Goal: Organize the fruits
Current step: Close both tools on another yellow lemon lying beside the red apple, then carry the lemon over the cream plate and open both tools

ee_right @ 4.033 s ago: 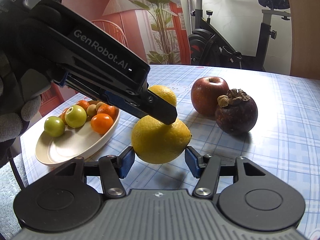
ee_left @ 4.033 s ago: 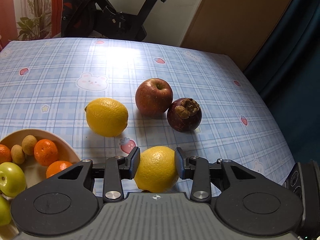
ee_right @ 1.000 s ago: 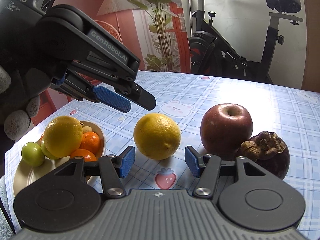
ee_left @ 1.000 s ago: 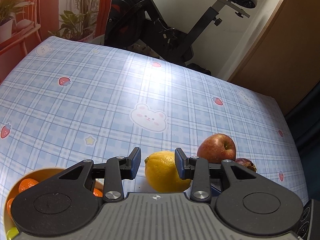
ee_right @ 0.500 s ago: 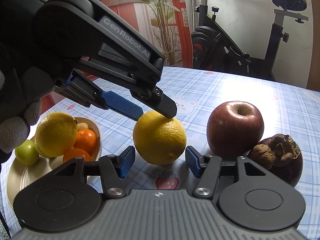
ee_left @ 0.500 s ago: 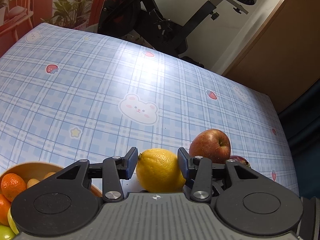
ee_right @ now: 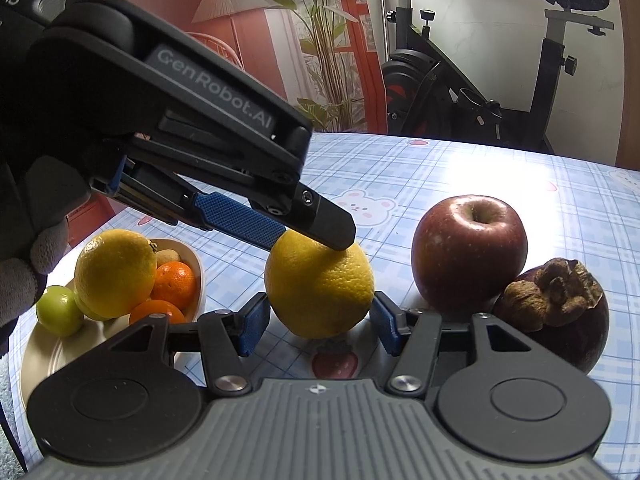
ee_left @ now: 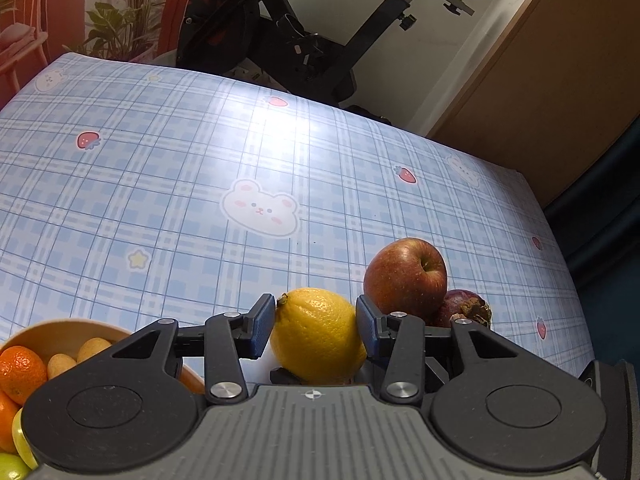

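Observation:
A yellow lemon (ee_left: pixel 318 334) sits on the checked tablecloth, between the blue pads of my left gripper (ee_left: pixel 316 326), which touch or nearly touch its sides. In the right wrist view the left gripper (ee_right: pixel 276 224) comes down onto the same lemon (ee_right: pixel 320 292) from the upper left. My right gripper (ee_right: pixel 316 326) is open, its pads either side of the lemon's near face, apart from it. A red apple (ee_right: pixel 468 252) and a dark mangosteen (ee_right: pixel 556 312) lie to the right. A plate (ee_right: pixel 44 352) at left holds another lemon (ee_right: pixel 114 272), mandarins and green fruits.
The tablecloth (ee_left: pixel 200 184) stretches far beyond the fruits. The apple (ee_left: pixel 406 276) and mangosteen (ee_left: pixel 464 312) sit just right of the left gripper's right finger. An exercise bike (ee_right: pixel 480 80) and a plant stand past the table's far edge.
The first lemon, held 4 s ago, now lies on the plate. My left gripper has come back and lowered over the second lemon, its pads closing in on its sides.

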`<state>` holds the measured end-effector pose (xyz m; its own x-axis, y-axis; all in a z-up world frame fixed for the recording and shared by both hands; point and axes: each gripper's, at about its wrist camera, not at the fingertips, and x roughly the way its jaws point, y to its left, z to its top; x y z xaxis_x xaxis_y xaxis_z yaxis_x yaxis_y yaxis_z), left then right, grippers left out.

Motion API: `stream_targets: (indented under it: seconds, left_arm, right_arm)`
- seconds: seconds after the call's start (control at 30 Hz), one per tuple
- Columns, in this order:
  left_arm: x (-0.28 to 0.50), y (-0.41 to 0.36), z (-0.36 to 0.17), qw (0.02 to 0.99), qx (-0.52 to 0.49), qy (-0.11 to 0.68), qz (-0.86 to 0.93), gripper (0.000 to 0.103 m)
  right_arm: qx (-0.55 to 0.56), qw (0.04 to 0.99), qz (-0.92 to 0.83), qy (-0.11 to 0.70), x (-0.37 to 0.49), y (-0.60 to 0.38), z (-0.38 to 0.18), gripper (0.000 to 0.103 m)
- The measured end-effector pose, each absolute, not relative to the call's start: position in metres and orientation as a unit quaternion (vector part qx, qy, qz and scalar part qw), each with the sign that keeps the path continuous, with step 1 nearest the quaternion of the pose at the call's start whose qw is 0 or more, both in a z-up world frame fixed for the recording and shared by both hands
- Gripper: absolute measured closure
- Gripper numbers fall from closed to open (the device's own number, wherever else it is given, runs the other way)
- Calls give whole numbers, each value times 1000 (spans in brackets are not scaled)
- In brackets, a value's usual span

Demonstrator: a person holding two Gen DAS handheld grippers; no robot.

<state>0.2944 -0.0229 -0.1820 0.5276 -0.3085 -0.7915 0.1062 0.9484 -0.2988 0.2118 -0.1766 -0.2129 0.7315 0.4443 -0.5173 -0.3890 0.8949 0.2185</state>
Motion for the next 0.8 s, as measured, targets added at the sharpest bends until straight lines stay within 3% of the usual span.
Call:
stream_targets:
  seconds: [0.4, 0.8]
  left_arm:
    - [264, -21, -165, 867, -79, 474, -135, 57]
    - [198, 27, -136, 862, -97, 480, -135, 57]
  right_arm:
    - [47, 926, 240, 286, 186, -178, -201, 45]
    - [26, 908, 284, 307, 134, -132, -168, 45]
